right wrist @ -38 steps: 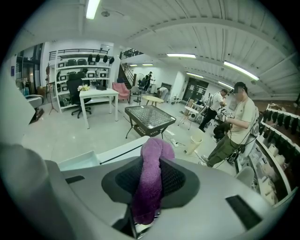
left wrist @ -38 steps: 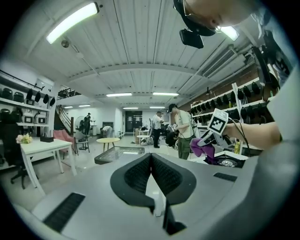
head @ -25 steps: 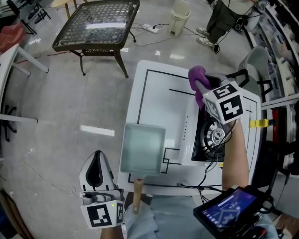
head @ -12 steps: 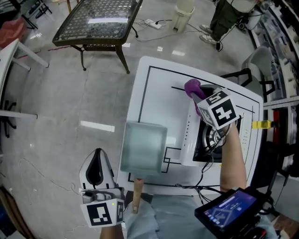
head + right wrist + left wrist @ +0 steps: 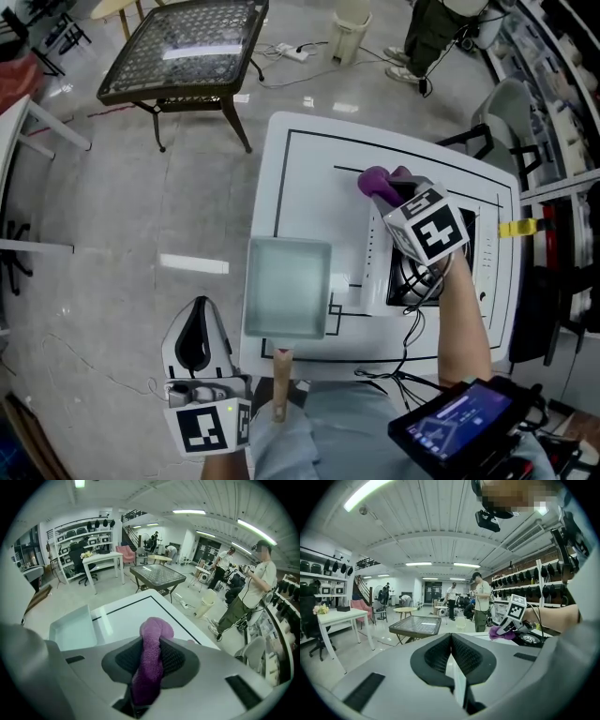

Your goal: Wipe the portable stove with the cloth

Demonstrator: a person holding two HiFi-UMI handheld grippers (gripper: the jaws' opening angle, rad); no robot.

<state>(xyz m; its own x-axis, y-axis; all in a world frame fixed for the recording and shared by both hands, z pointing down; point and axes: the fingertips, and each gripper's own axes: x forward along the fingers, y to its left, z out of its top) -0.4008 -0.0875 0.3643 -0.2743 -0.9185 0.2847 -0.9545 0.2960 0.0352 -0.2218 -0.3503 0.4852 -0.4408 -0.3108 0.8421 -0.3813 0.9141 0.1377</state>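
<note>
My right tongs [image 5: 386, 187] are clamped on the purple cloth [image 5: 373, 180], and from the head view they hang over the far left corner of the portable stove [image 5: 405, 281], which sits on the right half of the white table [image 5: 309, 169]. My left tongs [image 5: 195, 323] are off the table's near left edge, well apart from the stove. Nothing braces the stove, so I judge that a firm wipe could push it towards the shallow tray [image 5: 287, 287] just to its left. Cables trail off the table's near edge, and a sweep towards me might snag them. In the left gripper view the left tongs [image 5: 451, 658] have their jaws together on nothing. Beyond them on the right I see the cloth [image 5: 499, 632] just beside the stove's burner [image 5: 528, 638], though I cannot tell whether it touches. In the right gripper view the right tongs [image 5: 152, 663] pinch the cloth [image 5: 152, 653] as a narrow upright roll, with only a small tuft past the tips. The stove is hidden under the tongs' body here, so only the table [image 5: 136, 616] and tray [image 5: 75, 627] show. With so little cloth exposed, pressing down could let the hard jaw tips scrape the stove. A dragging stroke could also pull the roll out of the grip.
</note>
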